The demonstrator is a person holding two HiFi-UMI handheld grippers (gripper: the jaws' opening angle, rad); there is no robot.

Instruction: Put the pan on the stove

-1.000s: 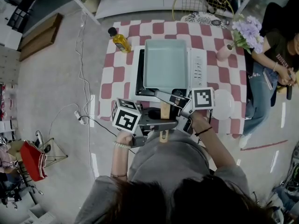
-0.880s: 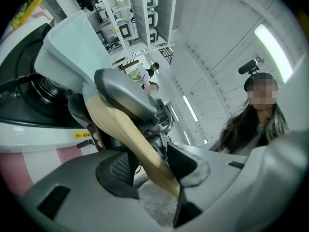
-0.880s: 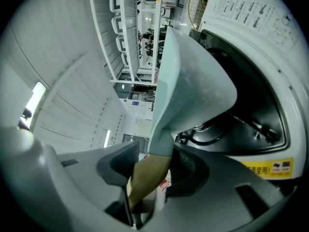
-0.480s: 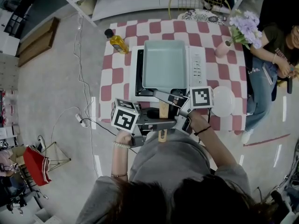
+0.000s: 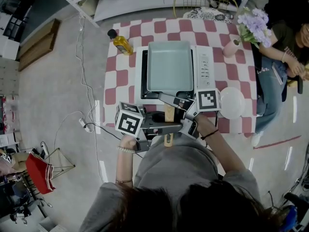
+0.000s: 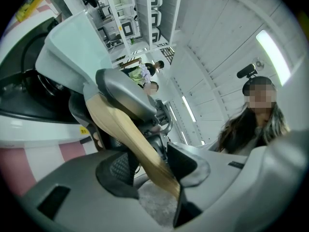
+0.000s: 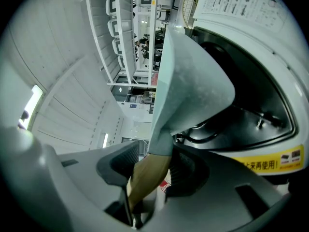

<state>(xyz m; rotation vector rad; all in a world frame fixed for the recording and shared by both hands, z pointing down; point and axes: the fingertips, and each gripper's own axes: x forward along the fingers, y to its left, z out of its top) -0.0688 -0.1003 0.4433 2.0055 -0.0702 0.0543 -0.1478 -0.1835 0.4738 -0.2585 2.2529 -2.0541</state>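
L gripper (image 6: pixel 149 167): nearest the person, comes in from the left. Jaws clamped narrow on the light wooden handle (image 6: pixel 137 139), close to its free end.
R gripper (image 7: pixel 150 170): just beyond, comes in from the right. Jaws shut on the same handle, right where the wood meets the pan neck.
Pan: pale blue-green rectangular metal pan (image 5: pixel 170 65), far of both grippers, handle pointing near toward the person.
Pan vs stove: pan sits over the black top of the white tabletop stove (image 5: pixel 204 66).
R gripper view only: pan underside, w/ the near end looking clear of the black recess. Contact further in can't be told. Also a yellow label on the stove's front.
L gripper view only: R gripper's grey jaw wrapped on the handle farther up.
Head view only: red-and-white checked table (image 5: pixel 126 76), w/ a white round plate (image 5: pixel 233 103) right of the stove.
Far left: yellow oil bottle w/ black cap (image 5: pixel 120 41).
Far right: purple flowers in a pink vase (image 5: pixel 232 48).
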